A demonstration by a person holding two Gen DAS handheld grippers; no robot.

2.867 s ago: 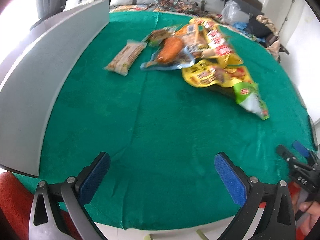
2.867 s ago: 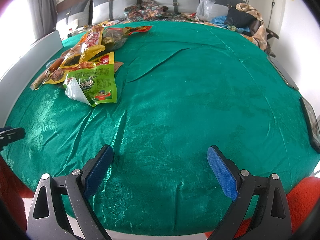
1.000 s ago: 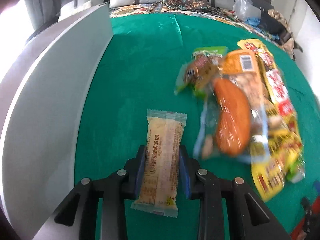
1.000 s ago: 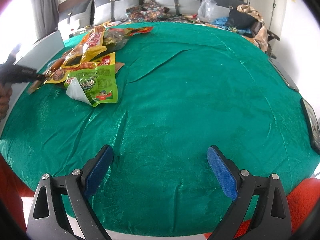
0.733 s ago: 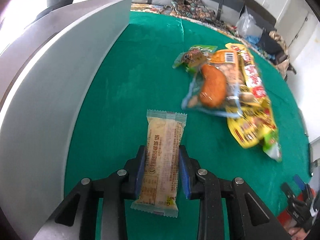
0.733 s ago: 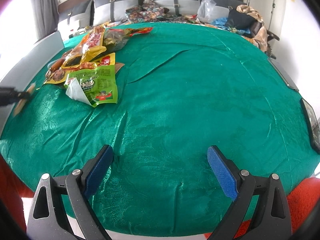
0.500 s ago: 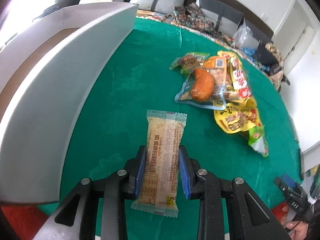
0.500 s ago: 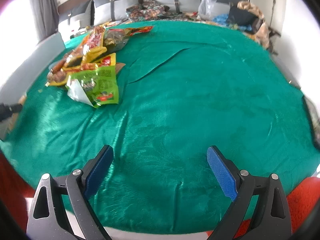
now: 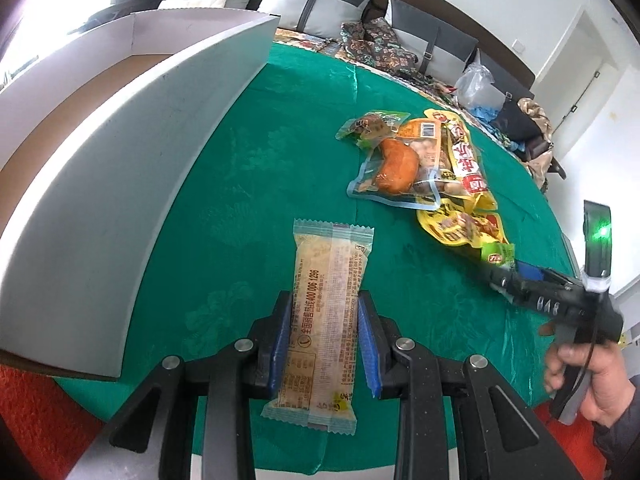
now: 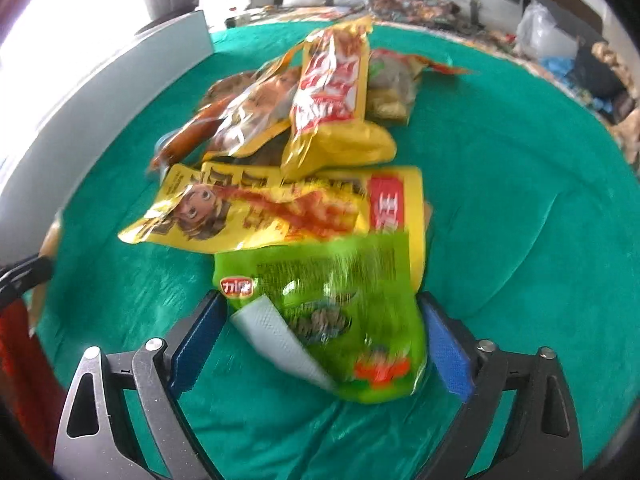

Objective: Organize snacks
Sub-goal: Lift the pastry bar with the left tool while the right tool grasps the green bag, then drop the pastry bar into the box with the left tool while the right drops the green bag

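My left gripper (image 9: 324,340) is shut on a long beige wrapped snack bar (image 9: 326,312) and holds it above the green cloth, right of the white cardboard box (image 9: 132,168). A pile of snack packets (image 9: 432,172) lies ahead on the right. My right gripper (image 10: 320,340) is open, its blue pads on either side of a green snack packet (image 10: 340,304) at the near end of the pile; the jaws do not press it. Yellow packets (image 10: 280,208) lie just behind it. The right gripper also shows in the left wrist view (image 9: 520,280), at the pile's near end.
The round table has a green cloth (image 9: 260,160). The open white box (image 10: 100,92) runs along the left side. A sofa with cushions and patterned cloth (image 9: 376,36) stands behind the table. A phone with a green light (image 9: 598,236) stands at the right edge.
My left gripper closed on the snack bar and has lifted and drawn it back. My right gripper has moved forward and left to the pile, so the green packet now sits between its pads.
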